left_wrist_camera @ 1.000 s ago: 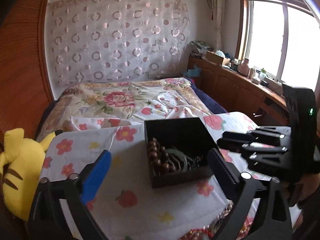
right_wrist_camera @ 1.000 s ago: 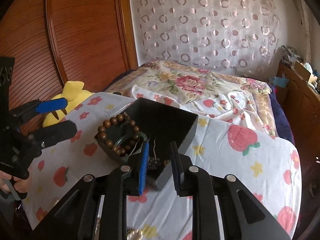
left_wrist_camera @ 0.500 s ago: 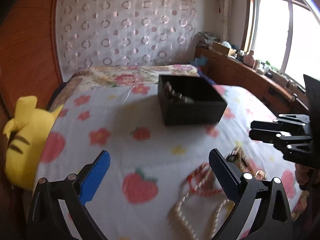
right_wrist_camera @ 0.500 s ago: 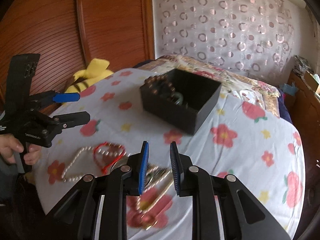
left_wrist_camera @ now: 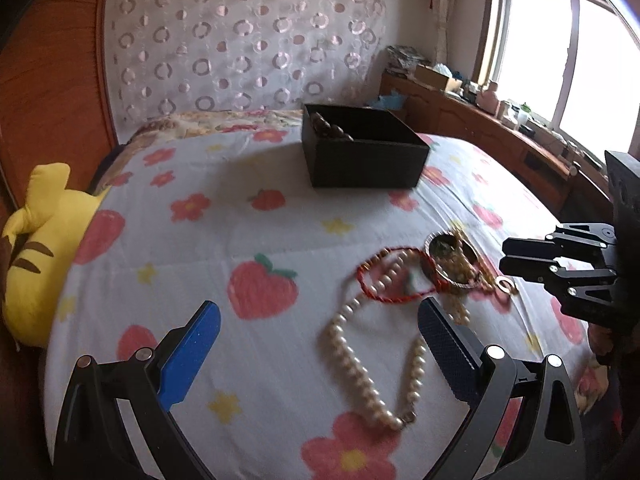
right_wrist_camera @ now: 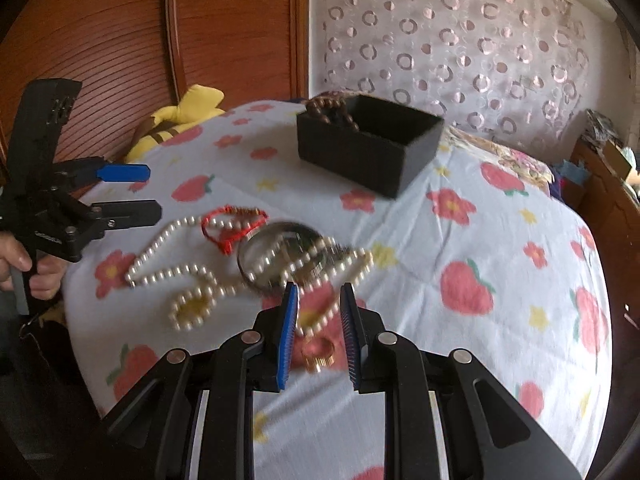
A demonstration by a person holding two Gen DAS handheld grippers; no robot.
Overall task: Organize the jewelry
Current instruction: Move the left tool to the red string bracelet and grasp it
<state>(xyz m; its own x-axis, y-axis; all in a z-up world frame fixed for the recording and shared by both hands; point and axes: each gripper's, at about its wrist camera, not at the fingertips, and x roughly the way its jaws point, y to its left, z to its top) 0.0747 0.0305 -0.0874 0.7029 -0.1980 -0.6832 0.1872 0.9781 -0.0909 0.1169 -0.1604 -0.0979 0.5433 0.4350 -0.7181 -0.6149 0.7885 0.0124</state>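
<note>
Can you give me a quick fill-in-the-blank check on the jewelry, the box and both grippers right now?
1. The wooden bead bracelet lies in the ____ box.
2. The red cord bracelet overlaps the ____ necklace.
3. The left gripper is ____ and holds nothing.
4. The gold ring lies on the bedspread below the ____ gripper.

Missing: black; pearl; open; right

Right gripper [right_wrist_camera: 318, 332] jaws part-open above a gold ring [right_wrist_camera: 319, 354] near the pearl necklace [right_wrist_camera: 188, 276].
</note>
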